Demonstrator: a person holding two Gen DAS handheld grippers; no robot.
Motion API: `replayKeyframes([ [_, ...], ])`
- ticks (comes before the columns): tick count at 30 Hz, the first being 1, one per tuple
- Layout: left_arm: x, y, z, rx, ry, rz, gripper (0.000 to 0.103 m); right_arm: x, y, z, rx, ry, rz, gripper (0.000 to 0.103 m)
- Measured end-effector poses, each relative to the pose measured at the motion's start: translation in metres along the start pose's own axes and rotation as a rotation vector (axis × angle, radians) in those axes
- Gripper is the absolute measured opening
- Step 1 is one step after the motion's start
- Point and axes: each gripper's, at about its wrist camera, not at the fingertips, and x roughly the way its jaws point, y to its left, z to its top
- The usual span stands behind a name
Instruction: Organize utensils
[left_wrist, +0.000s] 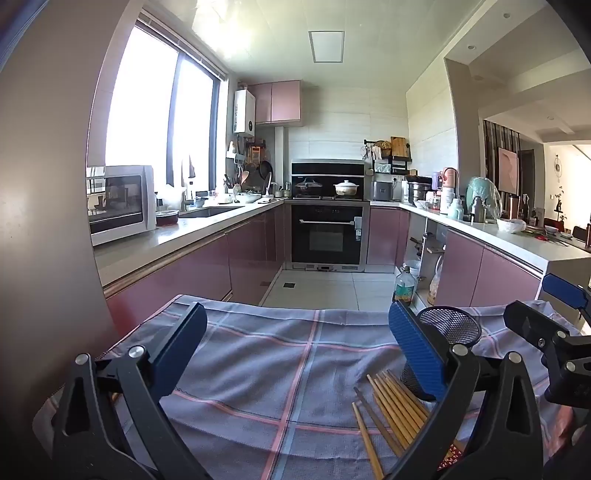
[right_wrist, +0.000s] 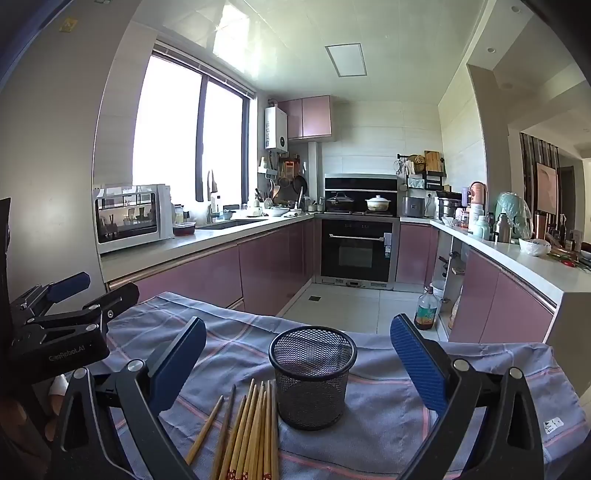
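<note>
The left hand-held gripper is hovering over the surface with its blue pads spread wide and nothing between them but checked cloth. The bundle of wooden chopsticks is lying flat on the cloth just inside its right finger, and the black mesh holder is standing upright partly behind that same finger.

The right hand-held gripper is likewise hanging with its pads fully apart, gripping nothing. The mesh holder is sitting between its two fingers, upright and apart from both pads. The chopsticks are fanning out on the cloth just left of the holder, nearer the left finger, their tips pointing away from the hand-held gripper. The left hand-held gripper is showing at the far left of the right wrist view.
</note>
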Motion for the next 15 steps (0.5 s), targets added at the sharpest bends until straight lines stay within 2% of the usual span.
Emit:
replayKeyframes([
  [9,-0.003,-0.005,0.002,0.009,-0.016,-0.006,0.097,0.011,0.011,0.000,-0.014,0.005,0.000,0.097],
  [11,-0.002,-0.005,0.003,0.008,-0.018,-0.006,0.097,0.006,-0.002,0.003,0.010,-0.016,0.002,0.097],
  [15,-0.001,-0.001,0.002,0.007,-0.022,-0.009,0.097,0.000,0.002,0.002,0.010,-0.026,-0.002,0.097],
])
